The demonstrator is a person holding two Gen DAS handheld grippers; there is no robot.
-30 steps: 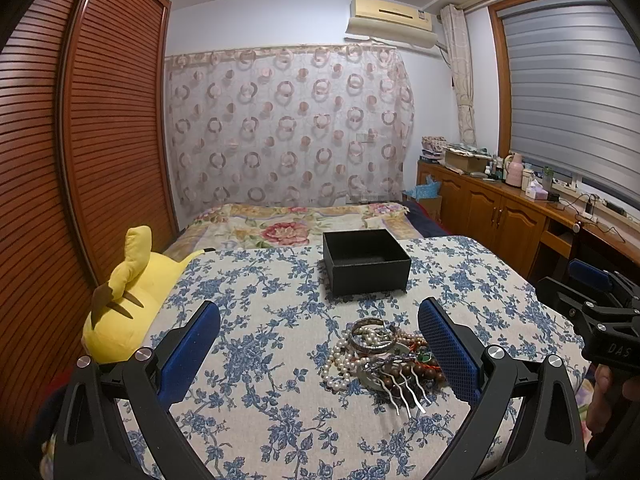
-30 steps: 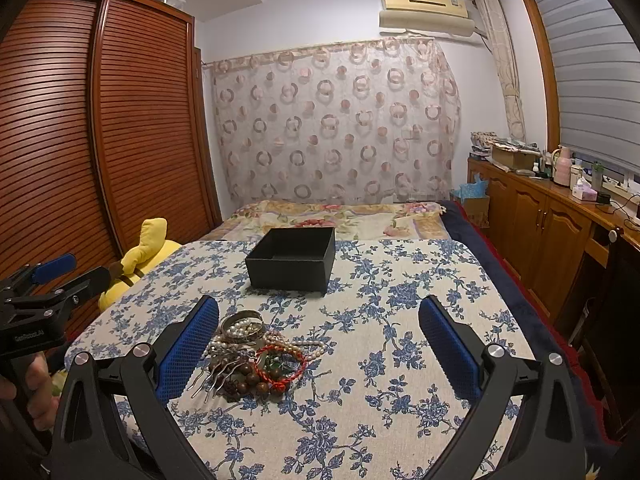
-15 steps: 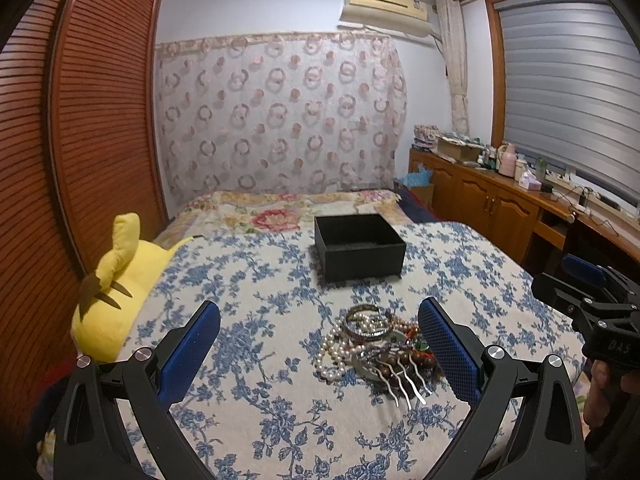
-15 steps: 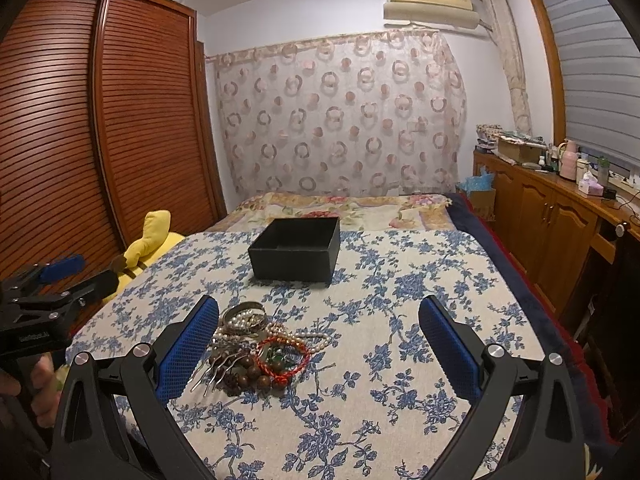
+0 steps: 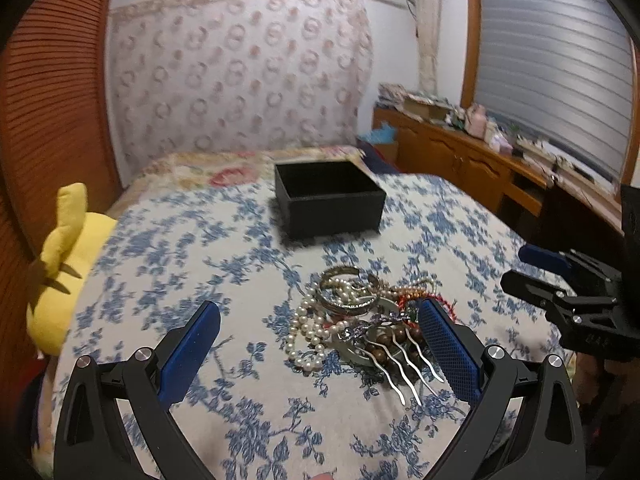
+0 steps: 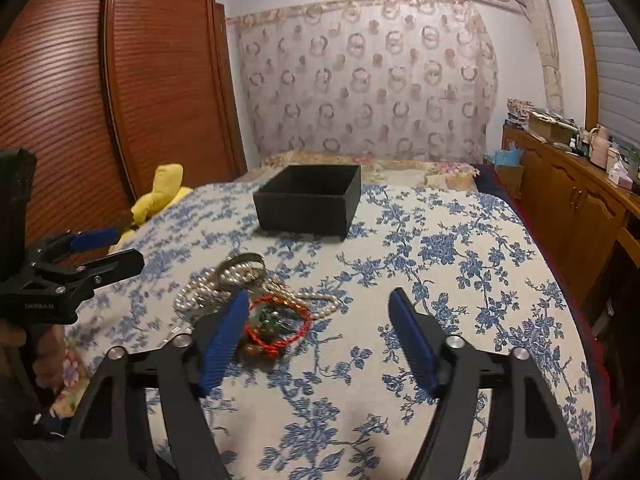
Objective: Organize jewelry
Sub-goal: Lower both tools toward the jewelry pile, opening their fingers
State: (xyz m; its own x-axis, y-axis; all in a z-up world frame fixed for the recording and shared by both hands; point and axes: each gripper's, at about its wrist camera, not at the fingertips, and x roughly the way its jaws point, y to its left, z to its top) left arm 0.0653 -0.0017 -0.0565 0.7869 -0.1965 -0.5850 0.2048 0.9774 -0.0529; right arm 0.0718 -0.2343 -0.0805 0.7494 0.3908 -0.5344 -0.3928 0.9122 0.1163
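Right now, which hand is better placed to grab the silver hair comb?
Left. Its open tongs point at the jewelry pile, hair comb beside the right finger; in the right view it's hidden.

The left black two-finger gripper with blue ribbed pads [image 5: 318, 348] is held low and level, its jaws spread wide with nothing between them. The right black gripper with the same blue pads [image 6: 320, 336] also points forward, jaws parted and empty. Each gripper shows at the edge of the other's view, gripped by a hand [image 6: 24, 344] below.
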